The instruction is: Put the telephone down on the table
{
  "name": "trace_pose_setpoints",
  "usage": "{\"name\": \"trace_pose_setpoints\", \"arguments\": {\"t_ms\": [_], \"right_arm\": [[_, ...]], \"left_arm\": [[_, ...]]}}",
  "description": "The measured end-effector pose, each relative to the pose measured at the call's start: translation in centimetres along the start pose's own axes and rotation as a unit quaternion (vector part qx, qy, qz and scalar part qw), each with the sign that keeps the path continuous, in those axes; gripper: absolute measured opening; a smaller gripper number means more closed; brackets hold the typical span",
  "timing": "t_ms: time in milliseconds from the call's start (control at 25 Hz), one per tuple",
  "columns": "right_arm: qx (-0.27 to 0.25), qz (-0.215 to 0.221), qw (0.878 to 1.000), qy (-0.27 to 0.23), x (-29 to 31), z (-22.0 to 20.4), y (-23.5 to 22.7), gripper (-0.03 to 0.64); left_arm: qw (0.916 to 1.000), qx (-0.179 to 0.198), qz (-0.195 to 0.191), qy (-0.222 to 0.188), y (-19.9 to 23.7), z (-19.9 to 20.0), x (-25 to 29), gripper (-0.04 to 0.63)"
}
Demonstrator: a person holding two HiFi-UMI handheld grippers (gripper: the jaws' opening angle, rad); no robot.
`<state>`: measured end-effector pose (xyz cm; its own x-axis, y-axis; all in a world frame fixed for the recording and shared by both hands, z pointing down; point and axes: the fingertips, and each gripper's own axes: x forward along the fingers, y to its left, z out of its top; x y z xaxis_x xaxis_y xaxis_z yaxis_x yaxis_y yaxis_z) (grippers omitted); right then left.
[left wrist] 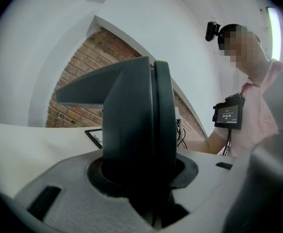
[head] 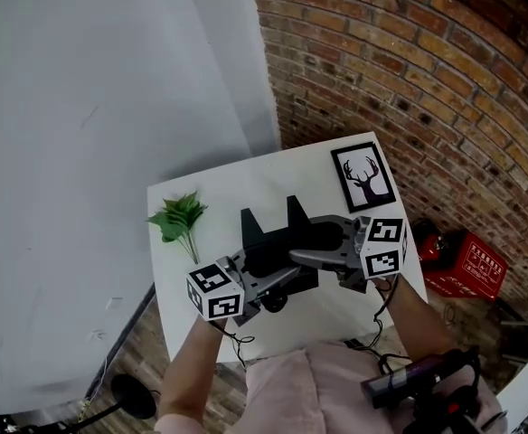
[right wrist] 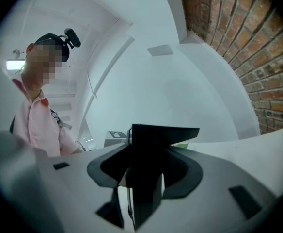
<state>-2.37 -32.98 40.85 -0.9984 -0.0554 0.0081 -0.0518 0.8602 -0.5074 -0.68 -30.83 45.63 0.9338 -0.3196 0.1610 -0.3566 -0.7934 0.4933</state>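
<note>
A black telephone (head: 278, 240) with two upright cradle prongs hangs just over the white table (head: 237, 186), held between both grippers. My left gripper (head: 262, 283) clamps its near-left end, and my right gripper (head: 323, 253) clamps its right side. In the left gripper view the telephone's rounded black body (left wrist: 136, 120) fills the gap between the jaws of the left gripper (left wrist: 146, 178). In the right gripper view a flat-topped black part of the telephone (right wrist: 149, 164) sits between the jaws of the right gripper (right wrist: 146, 176). The telephone's underside is hidden.
A sprig of green leaves (head: 181, 220) lies at the table's left edge. A framed deer picture (head: 363, 175) lies at its far right corner. A brick wall (head: 427, 80) is behind, a white wall (head: 92, 152) to the left, and a red crate (head: 467, 265) on the floor to the right.
</note>
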Motion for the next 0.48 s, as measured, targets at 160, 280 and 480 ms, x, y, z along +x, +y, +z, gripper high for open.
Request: {"name": "trace_pose_setpoints", "arguments": {"t_ms": [160, 280, 480], "right_arm": [[0.021, -0.004, 1.000, 0.008, 0.1, -1.5, -1.1, 0.195], [0.037, -0.006, 0.999, 0.012, 0.2, -2.6, -1.9, 0.195], [0.057, -0.012, 0.998, 0.020, 0.1, -4.3, -3.2, 0.196]], "left_arm": [[0.9997, -0.022, -0.002, 0.003, 0.9, -1.5, 0.2, 0.169], [0.9993, -0.038, -0.002, 0.005, 1.5, -2.5, 0.4, 0.169], [0.9980, -0.063, -0.005, 0.003, 2.5, -4.1, 0.9, 0.169]]}}
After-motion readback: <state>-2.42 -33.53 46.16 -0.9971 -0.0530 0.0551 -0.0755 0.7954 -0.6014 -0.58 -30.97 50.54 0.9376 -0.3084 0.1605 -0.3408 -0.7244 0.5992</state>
